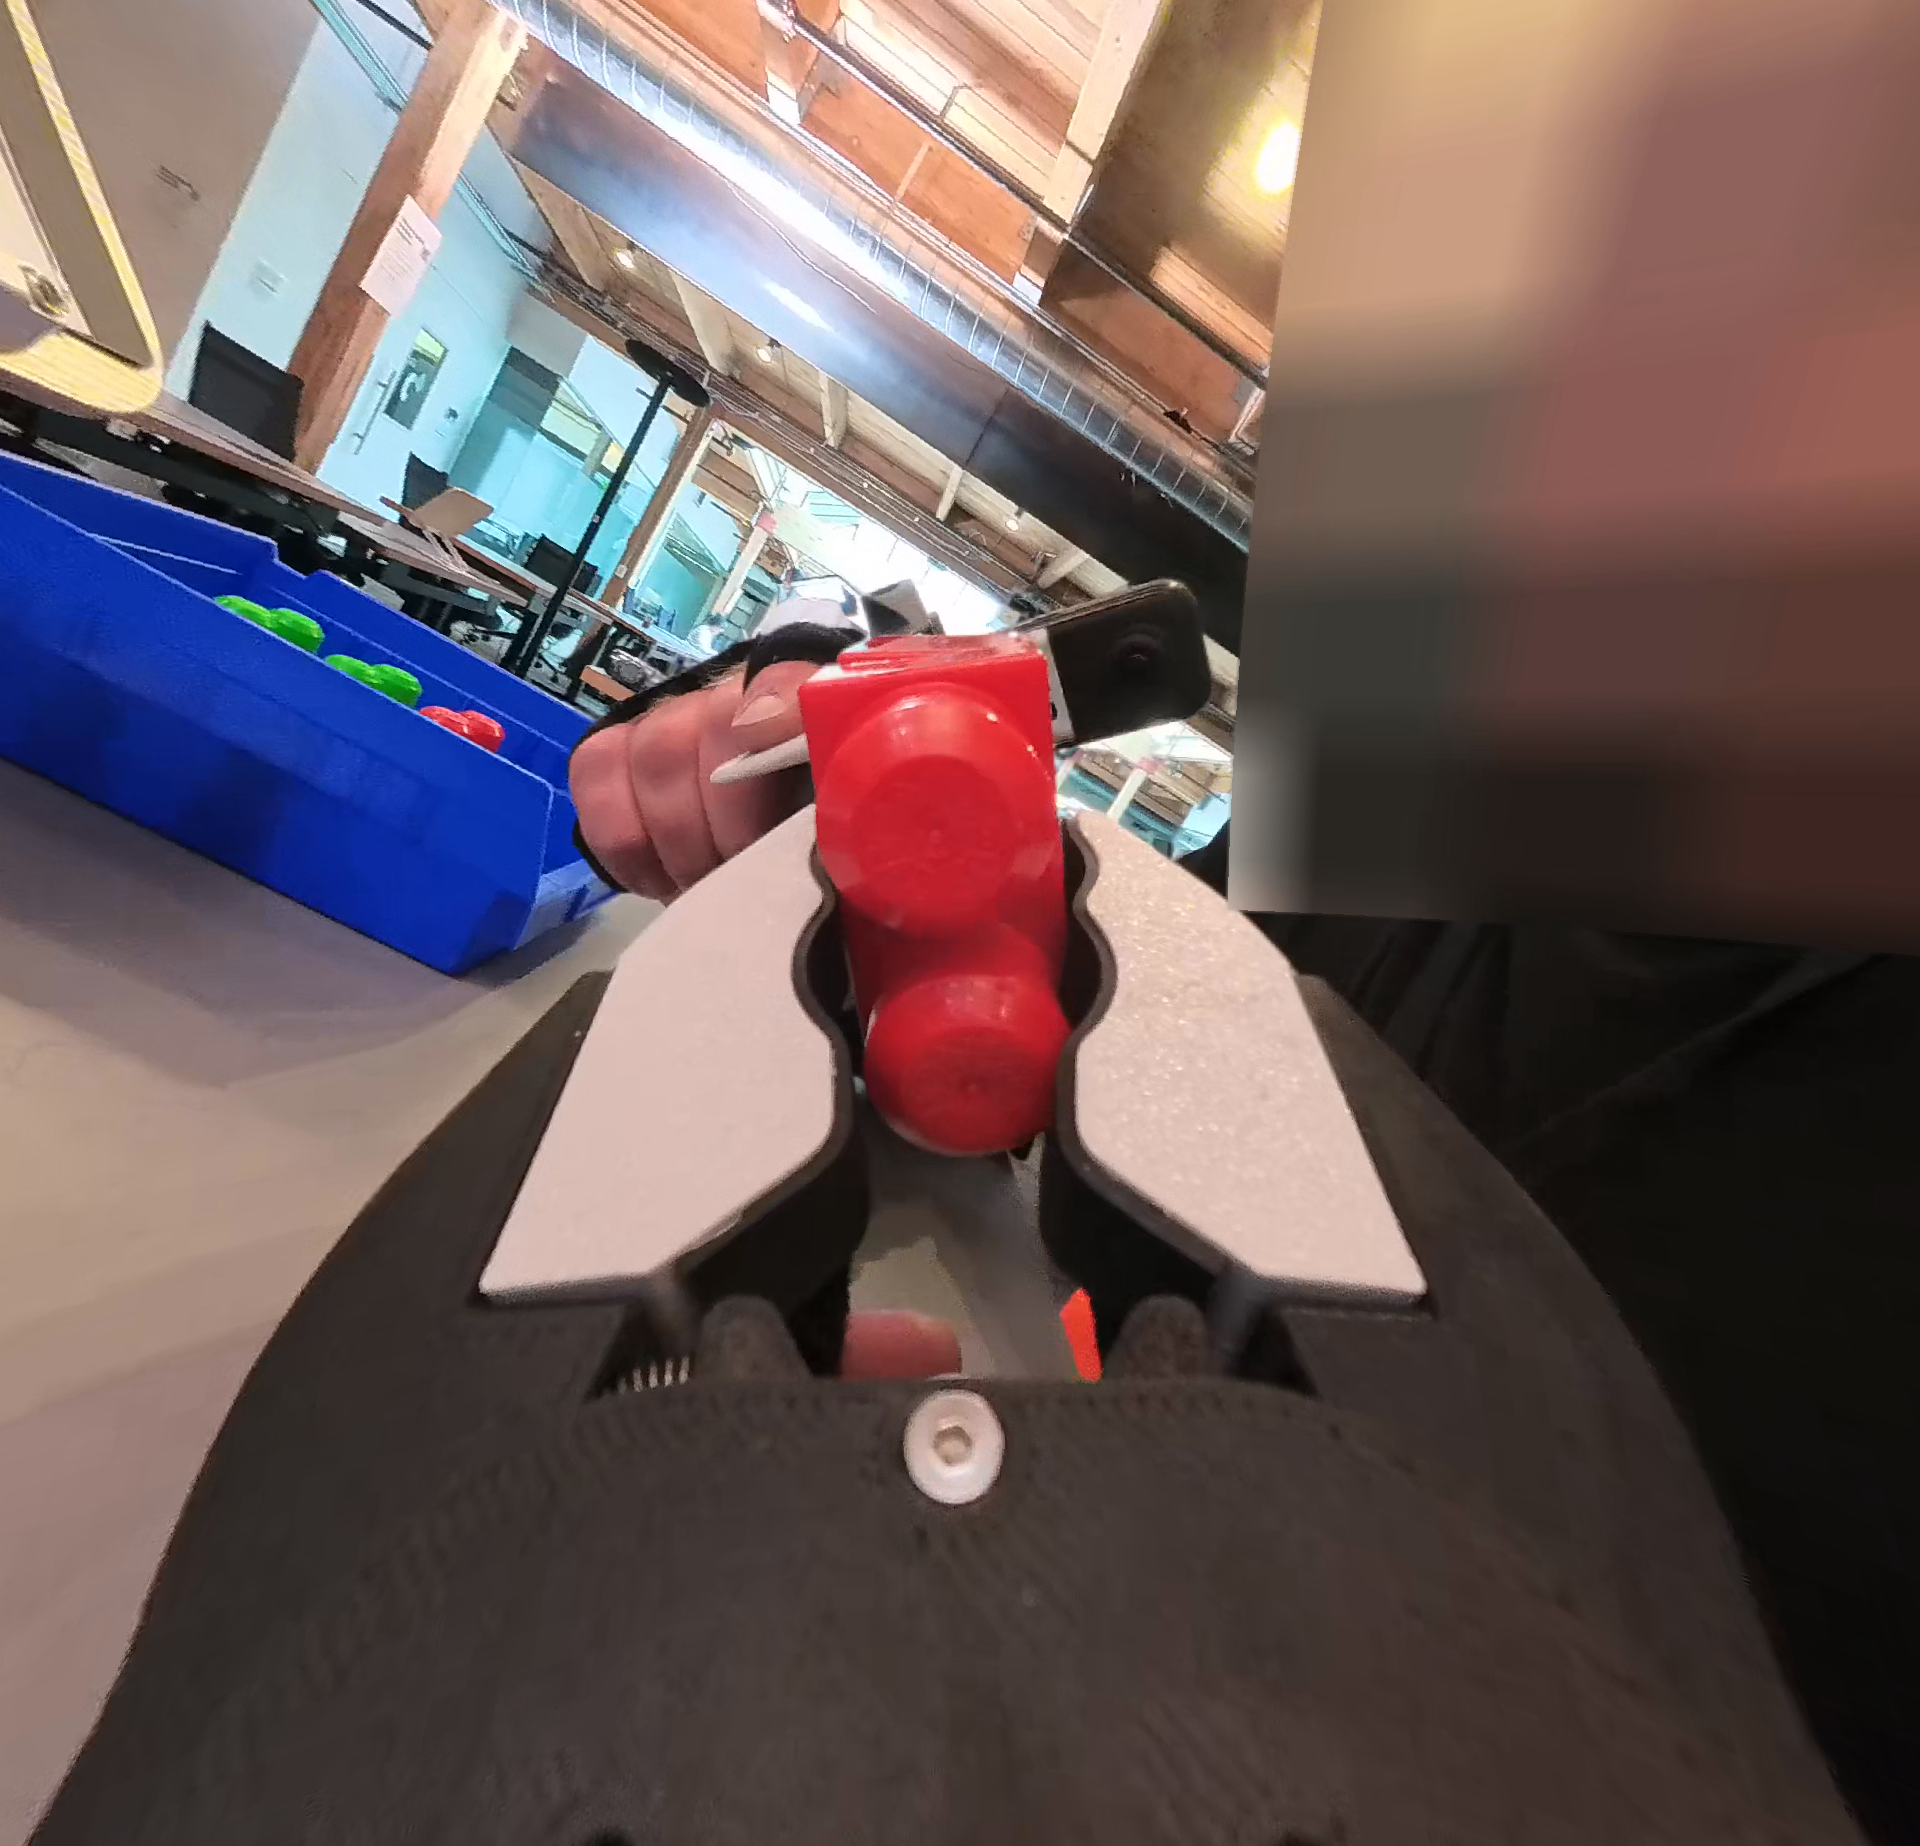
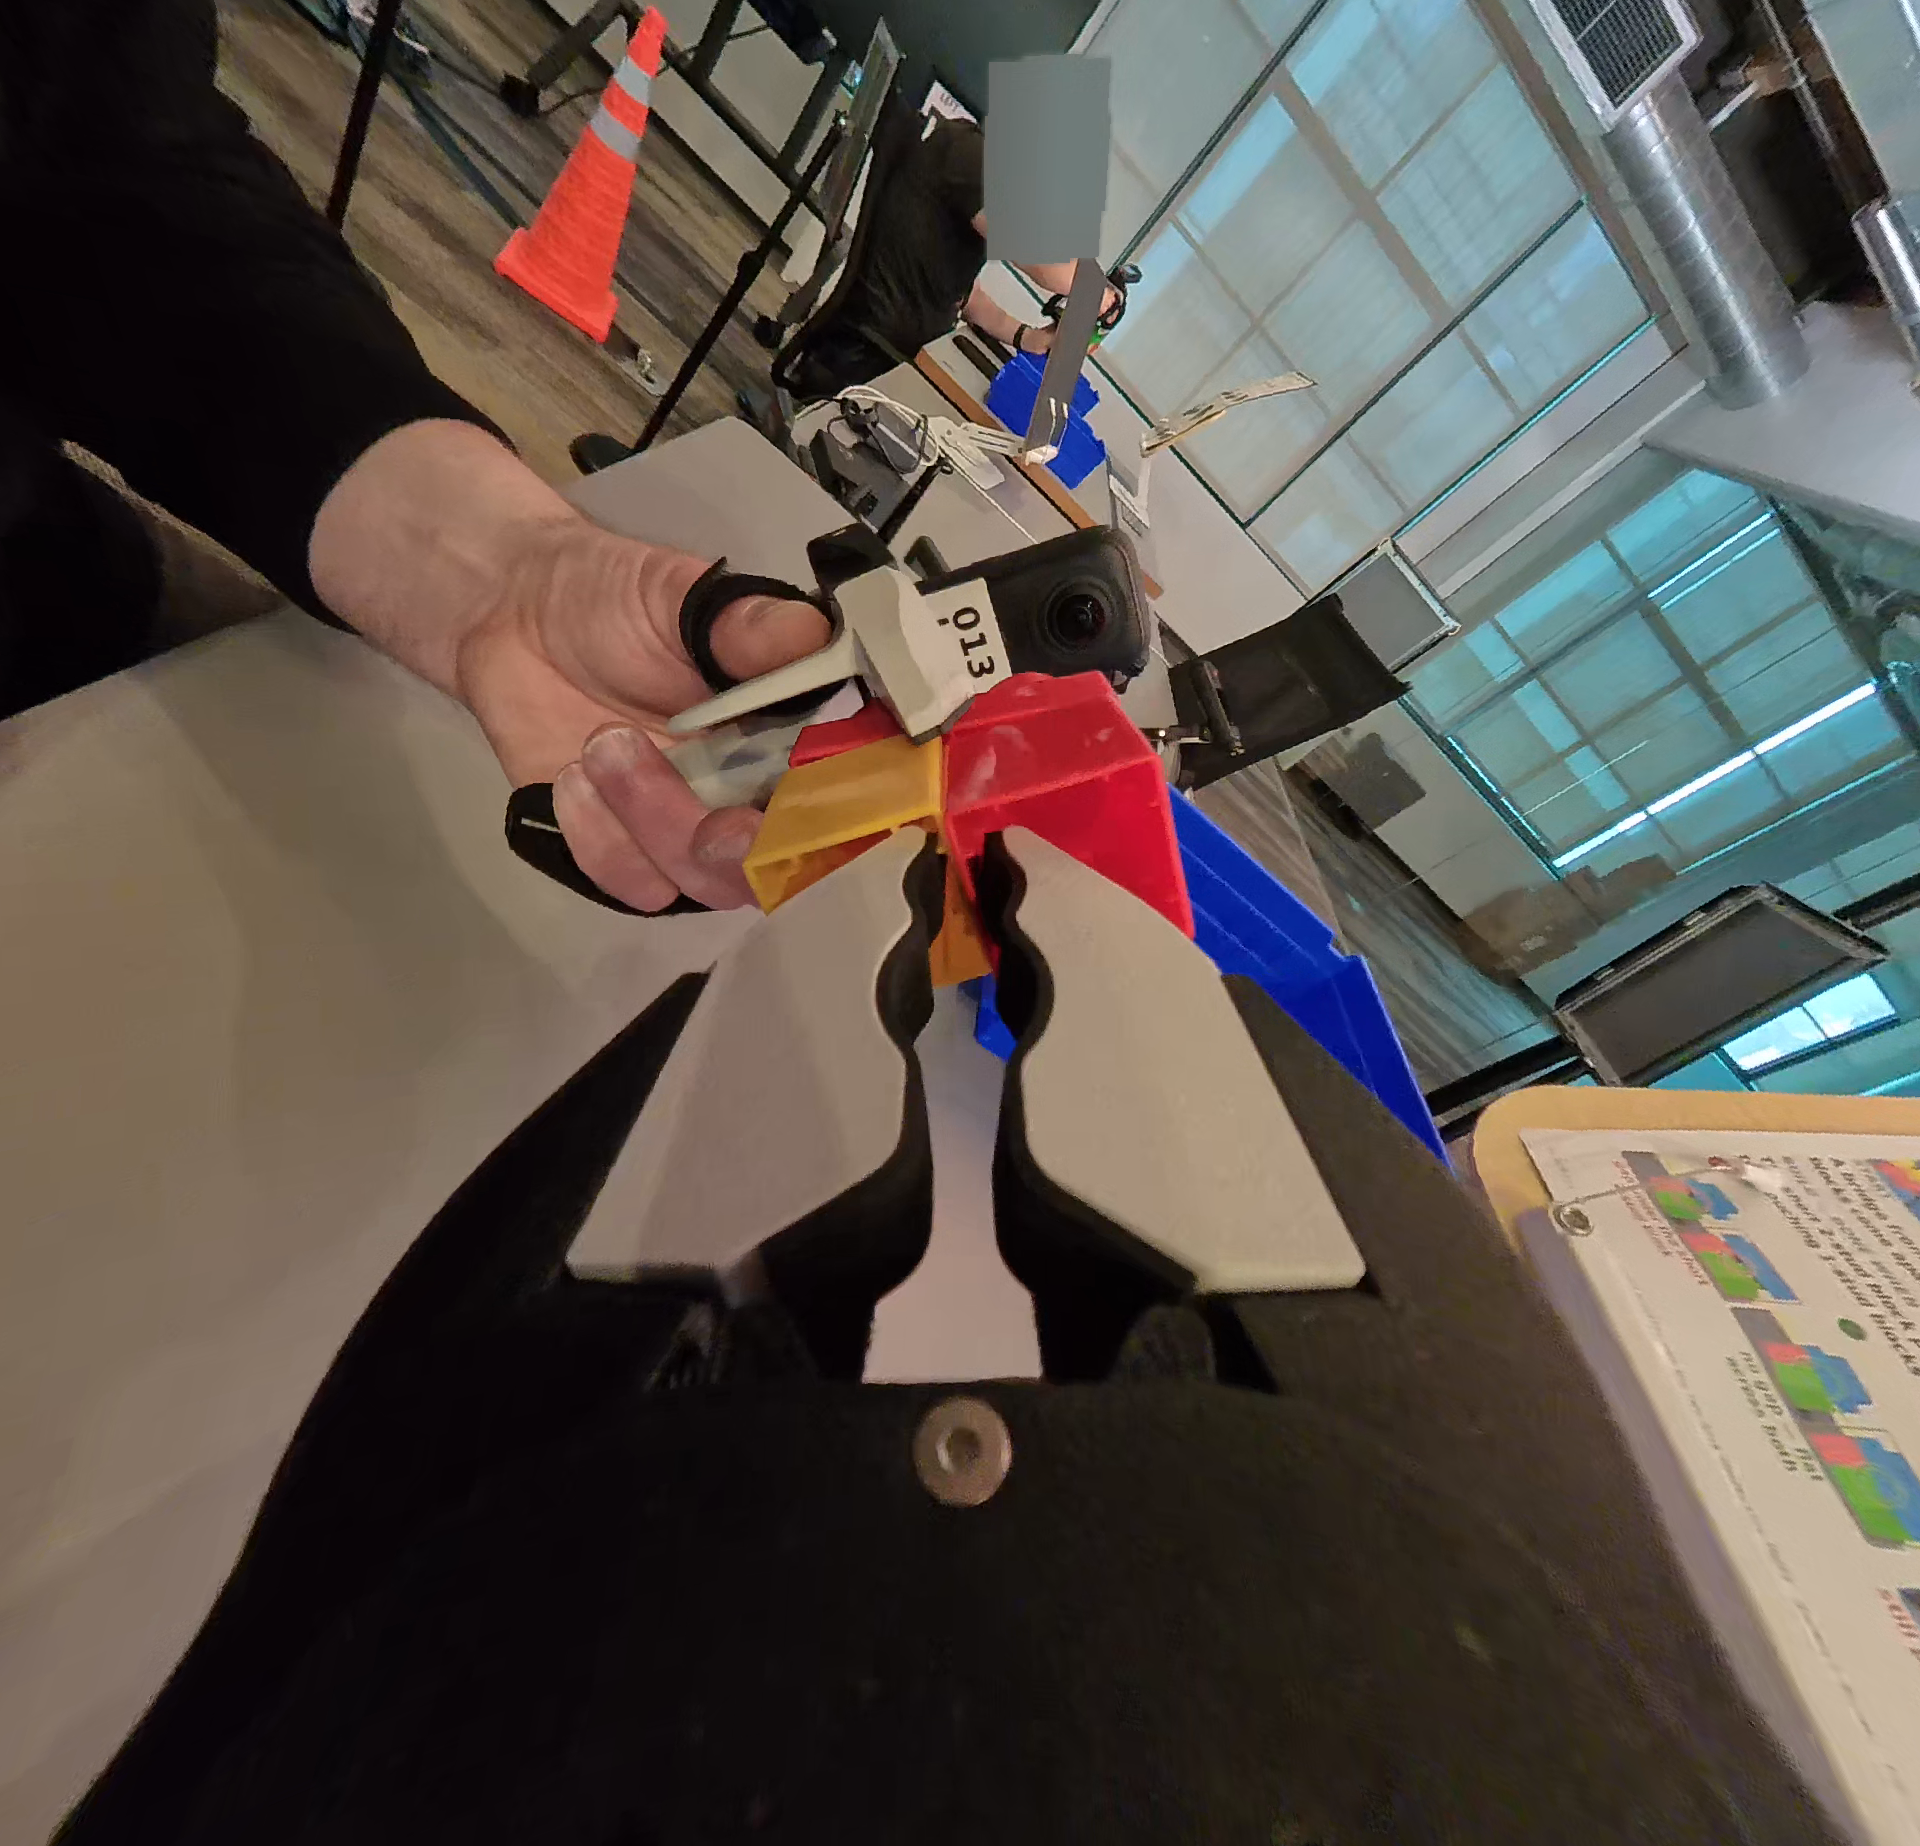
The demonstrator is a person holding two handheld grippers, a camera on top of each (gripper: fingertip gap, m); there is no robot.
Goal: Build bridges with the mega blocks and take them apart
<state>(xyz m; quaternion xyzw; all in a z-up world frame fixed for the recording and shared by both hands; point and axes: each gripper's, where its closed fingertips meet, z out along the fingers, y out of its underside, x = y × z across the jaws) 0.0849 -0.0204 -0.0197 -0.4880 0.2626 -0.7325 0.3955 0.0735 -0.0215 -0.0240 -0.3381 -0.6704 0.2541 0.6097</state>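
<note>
Between your left gripper's [image 1: 940, 882] pale, grainy pads, half closed, sits a red block [image 1: 935, 861]: glossy moulded plastic with two round studs facing the camera, both pads pressed on its sides. Your right gripper [image 2: 961, 861], seen from its own camera, is nearly shut, its fingertips pinching a thin wall where a yellow block [image 2: 842, 809] meets the red block's [image 2: 1070, 788] hollow, square-edged underside; which block's wall it is, I cannot tell. Scuffed whitish marks show on the red plastic there.

Both grippers have matte black, finely ribbed bodies with wavy-edged fingers and a single metal screw. A white sticker bearing printed characters sits on the left gripper's grey head, beside its black camera [image 2: 1081, 612].

Off to your left, a smooth blue plastic bin [image 1: 312, 757] on the grey table [image 1: 156, 1069] holds green blocks [image 1: 275, 622] and another red one [image 1: 468, 728]. By your right gripper lies a wood-edged board carrying a printed instruction sheet [image 2: 1766, 1381] with coloured pictures. An orange cone [image 2: 582, 196] with a grey band stands on the floor.
</note>
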